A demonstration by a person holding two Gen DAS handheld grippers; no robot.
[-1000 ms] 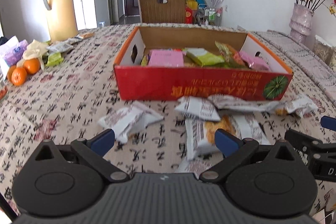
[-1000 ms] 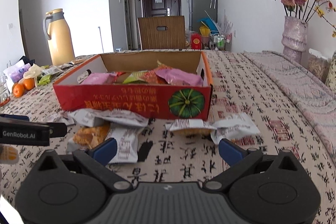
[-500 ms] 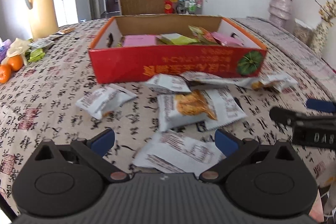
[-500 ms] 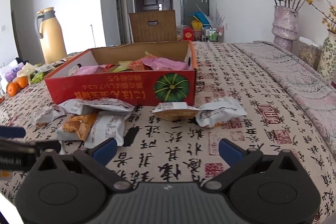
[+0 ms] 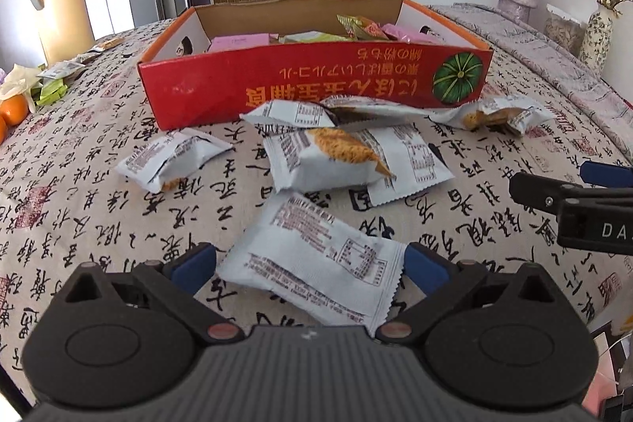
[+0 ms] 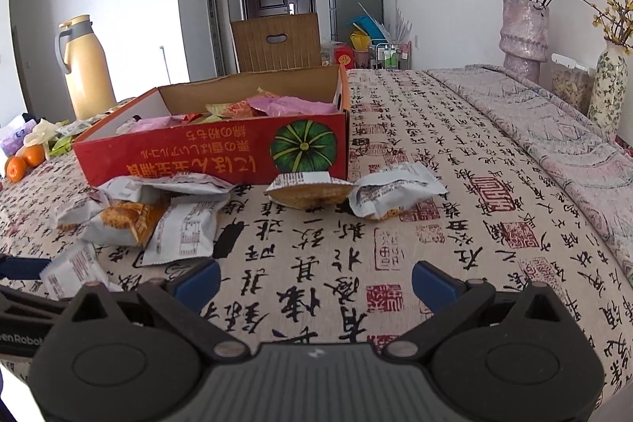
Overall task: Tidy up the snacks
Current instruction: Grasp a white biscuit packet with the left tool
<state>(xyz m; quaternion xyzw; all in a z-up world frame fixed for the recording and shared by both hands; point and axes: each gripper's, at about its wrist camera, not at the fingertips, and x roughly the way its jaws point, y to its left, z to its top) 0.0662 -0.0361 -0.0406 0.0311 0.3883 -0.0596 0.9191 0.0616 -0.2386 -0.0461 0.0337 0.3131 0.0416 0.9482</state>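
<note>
A red cardboard box [image 5: 316, 87] [image 6: 221, 155] holding coloured snack packets stands mid-table. Several white snack packets lie in front of it. My left gripper [image 5: 310, 265] is open, its blue fingertips on either side of one white packet [image 5: 320, 260], low over the cloth. Another packet with an orange picture [image 5: 336, 161] lies beyond it, and one [image 5: 174, 159] to the left. My right gripper [image 6: 314, 281] is open and empty over bare cloth. Two packets [image 6: 310, 190] [image 6: 395, 192] lie ahead of it by the box's corner. The right gripper shows at the left wrist view's right edge [image 5: 573, 196].
A yellow thermos jug [image 5: 59, 2] and oranges [image 5: 14, 109] sit at the far left. Flower vases [image 6: 524, 34] and a jar stand at the far right. A wooden chair [image 6: 277, 40] stands behind the table. The table's front edge is close below both grippers.
Both grippers have drawn back from the box and lowered. The left gripper now has the nearest white packet between its open fingers. The right gripper shifted right of the pile.
</note>
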